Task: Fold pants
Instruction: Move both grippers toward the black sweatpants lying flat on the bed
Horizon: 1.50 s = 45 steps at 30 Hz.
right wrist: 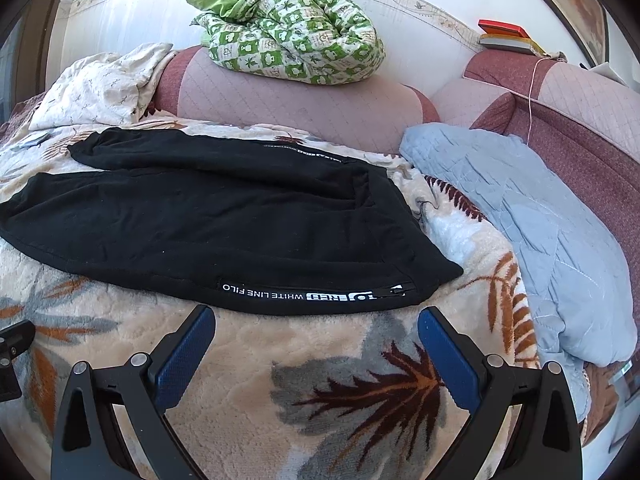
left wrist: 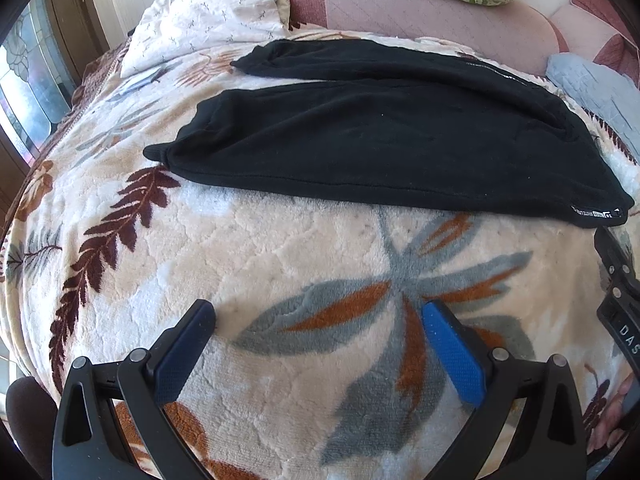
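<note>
Black pants (left wrist: 380,136) lie spread flat on a floral fleece blanket (left wrist: 280,248), legs pointing left and waist to the right. They also show in the right wrist view (right wrist: 224,216), with a white-lettered label (right wrist: 312,294) on the near edge. My left gripper (left wrist: 318,316) is open and empty, over bare blanket short of the pants' near edge. My right gripper (right wrist: 316,320) is open and empty, its tips just short of the labelled edge near the waist. The right gripper's body (left wrist: 618,292) shows at the right edge of the left wrist view.
A light blue quilted pillow (right wrist: 528,224) lies right of the pants. A green patterned quilt (right wrist: 296,24) sits on the pink sofa back (right wrist: 280,108). A cream pillow (right wrist: 100,84) lies at the far left. Red and grey boxes (right wrist: 508,36) rest on the far right ledge.
</note>
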Each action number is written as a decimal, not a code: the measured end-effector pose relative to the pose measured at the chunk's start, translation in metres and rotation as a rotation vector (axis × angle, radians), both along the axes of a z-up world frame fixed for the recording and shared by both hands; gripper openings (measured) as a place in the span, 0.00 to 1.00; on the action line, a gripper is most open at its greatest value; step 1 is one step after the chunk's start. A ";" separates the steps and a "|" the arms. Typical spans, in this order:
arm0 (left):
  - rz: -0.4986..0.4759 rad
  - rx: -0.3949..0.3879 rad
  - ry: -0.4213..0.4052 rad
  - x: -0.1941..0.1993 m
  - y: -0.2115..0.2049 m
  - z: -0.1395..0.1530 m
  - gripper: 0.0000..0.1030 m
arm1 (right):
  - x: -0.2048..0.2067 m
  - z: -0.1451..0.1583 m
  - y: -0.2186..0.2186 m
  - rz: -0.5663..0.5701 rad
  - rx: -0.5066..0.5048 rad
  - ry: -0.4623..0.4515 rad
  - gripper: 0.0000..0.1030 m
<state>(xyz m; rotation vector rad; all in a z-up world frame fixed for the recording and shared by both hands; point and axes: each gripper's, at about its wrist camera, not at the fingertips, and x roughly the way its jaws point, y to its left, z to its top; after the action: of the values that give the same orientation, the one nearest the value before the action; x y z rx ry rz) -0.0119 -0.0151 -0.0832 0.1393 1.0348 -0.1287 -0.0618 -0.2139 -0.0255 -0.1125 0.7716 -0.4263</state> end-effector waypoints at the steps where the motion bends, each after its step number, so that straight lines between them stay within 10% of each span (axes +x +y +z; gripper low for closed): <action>1: 0.002 -0.005 0.008 0.000 0.002 0.002 1.00 | 0.000 0.000 0.002 -0.002 -0.003 -0.001 1.00; 22: -0.036 -0.049 -0.112 -0.023 0.014 0.049 0.91 | -0.001 -0.012 0.026 0.024 -0.182 0.031 1.00; 45: -0.008 -0.080 -0.034 -0.006 0.021 0.025 0.91 | 0.009 -0.025 0.026 0.025 -0.202 0.098 1.00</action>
<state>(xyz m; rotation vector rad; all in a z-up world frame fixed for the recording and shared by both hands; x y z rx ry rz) -0.0177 0.0060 -0.0586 0.0731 0.9937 -0.1740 -0.0523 -0.1876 -0.0505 -0.3341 0.8212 -0.4770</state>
